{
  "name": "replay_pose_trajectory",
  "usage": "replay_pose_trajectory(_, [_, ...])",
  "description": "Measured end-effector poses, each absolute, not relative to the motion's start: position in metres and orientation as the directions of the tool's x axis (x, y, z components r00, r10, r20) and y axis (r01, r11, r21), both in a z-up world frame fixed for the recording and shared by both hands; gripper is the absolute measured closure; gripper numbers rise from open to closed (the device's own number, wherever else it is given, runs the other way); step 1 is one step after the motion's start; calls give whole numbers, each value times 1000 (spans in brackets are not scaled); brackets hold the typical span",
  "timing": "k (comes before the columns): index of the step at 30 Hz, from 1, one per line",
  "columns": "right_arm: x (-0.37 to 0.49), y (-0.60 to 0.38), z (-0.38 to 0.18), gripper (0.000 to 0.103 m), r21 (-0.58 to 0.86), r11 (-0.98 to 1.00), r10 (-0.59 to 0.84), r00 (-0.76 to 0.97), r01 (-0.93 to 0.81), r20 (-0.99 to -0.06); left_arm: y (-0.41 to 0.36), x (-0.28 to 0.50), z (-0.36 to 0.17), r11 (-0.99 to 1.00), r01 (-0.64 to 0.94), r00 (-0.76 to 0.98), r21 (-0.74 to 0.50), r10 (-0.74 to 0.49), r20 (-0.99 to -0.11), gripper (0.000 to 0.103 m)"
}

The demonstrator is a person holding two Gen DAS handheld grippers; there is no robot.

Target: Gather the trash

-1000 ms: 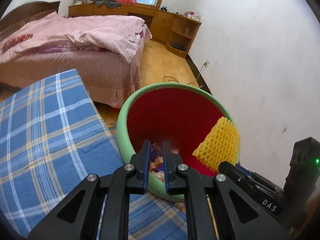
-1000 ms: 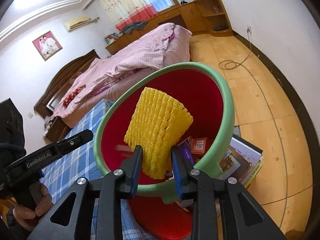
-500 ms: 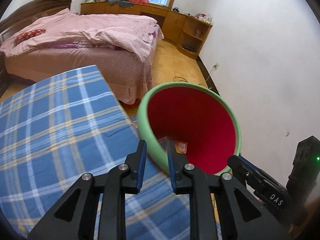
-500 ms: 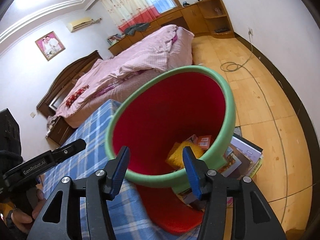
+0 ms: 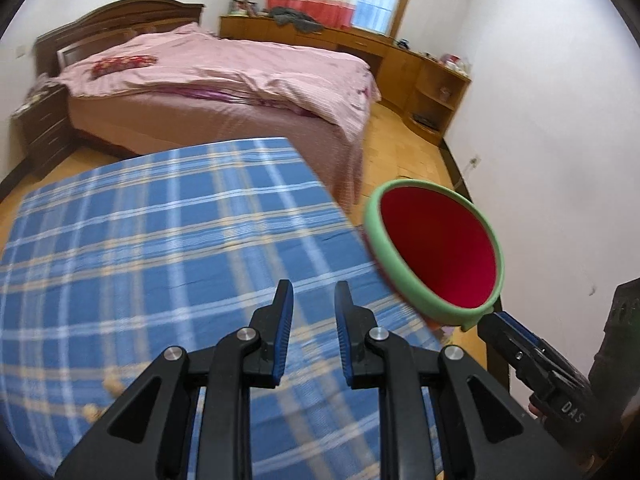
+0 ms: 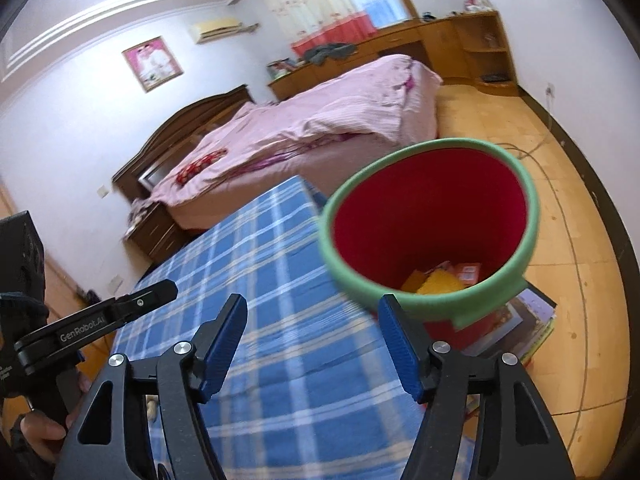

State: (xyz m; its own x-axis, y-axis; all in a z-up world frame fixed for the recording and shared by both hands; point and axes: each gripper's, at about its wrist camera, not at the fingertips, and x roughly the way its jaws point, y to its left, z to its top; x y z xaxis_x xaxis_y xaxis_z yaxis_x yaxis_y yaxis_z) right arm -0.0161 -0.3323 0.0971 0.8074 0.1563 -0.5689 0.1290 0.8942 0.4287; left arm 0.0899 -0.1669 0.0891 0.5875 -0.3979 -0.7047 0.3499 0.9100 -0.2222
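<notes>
The green-rimmed bin with a red inside stands beside the table. The yellow foam net lies at its bottom among other packets. My left gripper hovers over the blue plaid tablecloth, left of the bin, with a narrow gap between its pads and nothing in it. My right gripper is above the table edge, just short of the bin's rim. Its jaws are opening, and nothing is between them. Small beige crumbs lie on the cloth near the left gripper.
A stack of books lies on the wooden floor under the bin. A bed with pink covers stands beyond the table, and wooden cabinets line the far wall. A white wall runs close on the right.
The right gripper let go of the yellow foam net, which dropped into the bin, and its jaws spread wide. Both grippers drew back from the bin over the table. The left jaws parted slightly.
</notes>
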Motion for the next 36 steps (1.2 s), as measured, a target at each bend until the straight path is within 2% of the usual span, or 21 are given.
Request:
replay_pose_trajectory(2, [-19, -319, 100, 33, 415, 904, 169, 808, 101, -564, -151, 82, 90, 922, 320, 603, -215, -374, -705, 82])
replay_pose_trajectory(5, [-23, -303, 104, 32, 395, 916, 178, 810, 71, -559, -129, 70, 90, 938, 279, 624, -205, -339, -704, 76])
replay_pose_trajectory(8, [-28, -282, 107, 29, 365, 930, 185, 815, 35, -550, -109, 58, 91, 953, 237, 648, -186, -298, -700, 75])
replay_pose_trajectory(15, [-39, -246, 107, 28, 291, 956, 174, 829, -14, -531, -66, 28, 91, 979, 138, 701, -152, -205, -683, 60])
replay_pose_trajectory(17, [-43, -238, 108, 24, 277, 961, 171, 837, -24, -520, -56, 21, 90, 985, 108, 713, -136, -172, -680, 57])
replay_pose_trajectory(27, [-63, -213, 111, 23, 226, 974, 137, 852, -23, -505, -21, -10, 87, 995, 4, 761, -104, -70, -645, 57])
replay_pose_trajectory(36, [-70, -202, 111, 22, 193, 981, 124, 861, -31, -494, -12, -23, 87, 995, -26, 790, -98, -40, -612, 57])
